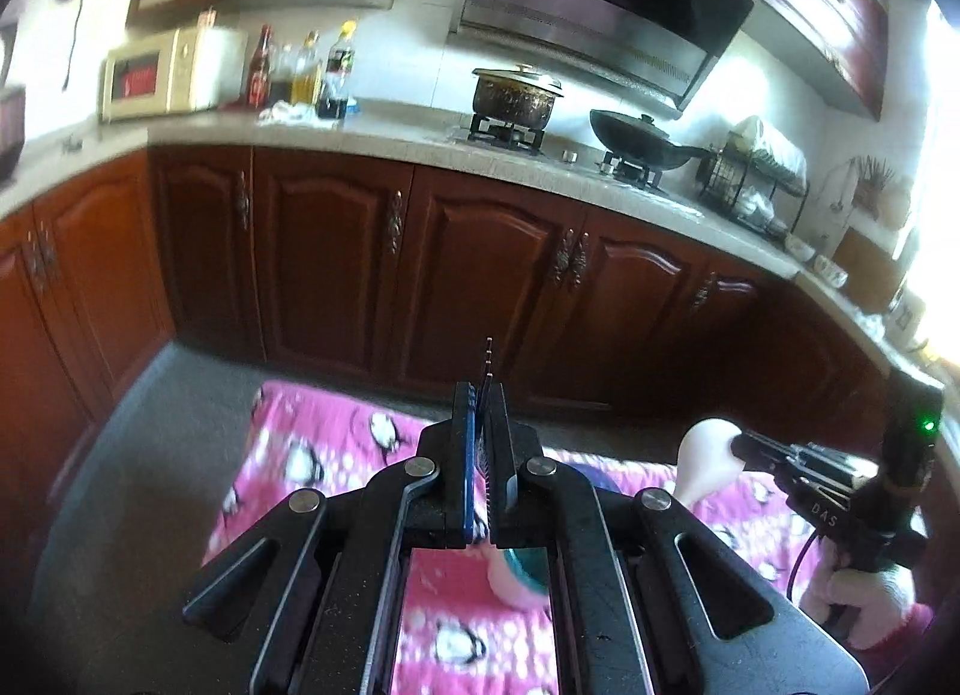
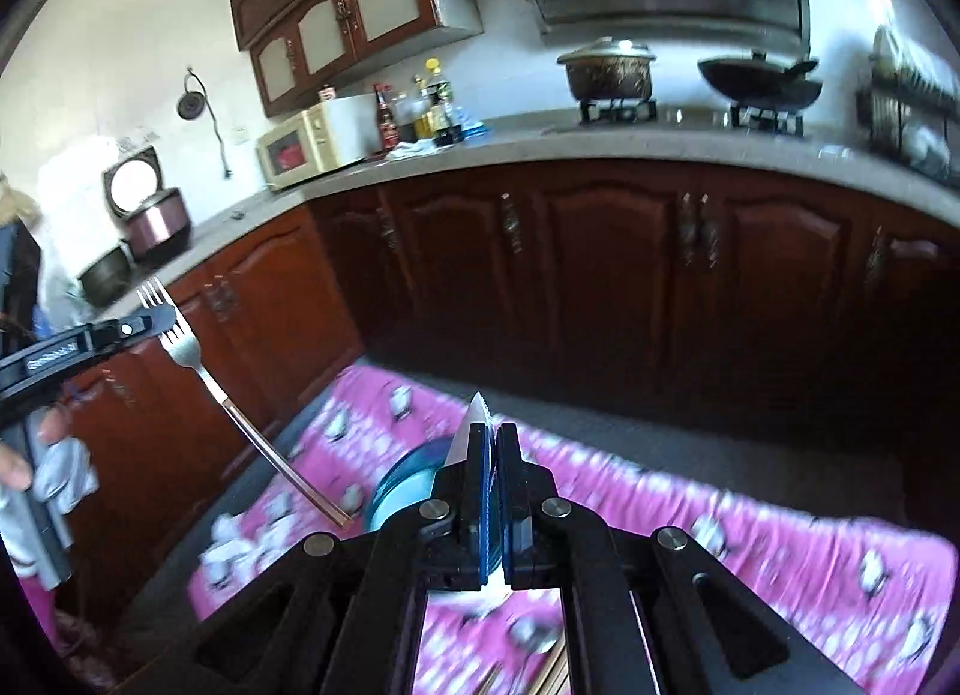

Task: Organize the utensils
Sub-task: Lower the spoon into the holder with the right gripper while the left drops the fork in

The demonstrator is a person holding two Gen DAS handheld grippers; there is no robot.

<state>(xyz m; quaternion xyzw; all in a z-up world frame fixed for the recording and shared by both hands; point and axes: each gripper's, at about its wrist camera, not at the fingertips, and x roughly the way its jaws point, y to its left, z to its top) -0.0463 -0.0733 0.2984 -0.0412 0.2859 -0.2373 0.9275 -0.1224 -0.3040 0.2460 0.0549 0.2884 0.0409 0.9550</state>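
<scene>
Your left gripper [image 1: 480, 395] is clamped on a slim metal fork [image 2: 198, 359], tines up past the black pads and the long handle slanting down toward the pink patterned cloth [image 2: 780, 527]. To its right, your right gripper [image 2: 493, 437] is closed on a flat steel knife [image 2: 471, 425] with a pointed tip, above a round teal bowl [image 2: 408, 485] on the cloth.

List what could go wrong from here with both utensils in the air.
1. The left gripper pinches the fork near its tines; the long handle hangs free and could swing or slip out.
2. The right gripper holds a white utensil over the teal dish; a slip could drop it there.
</scene>
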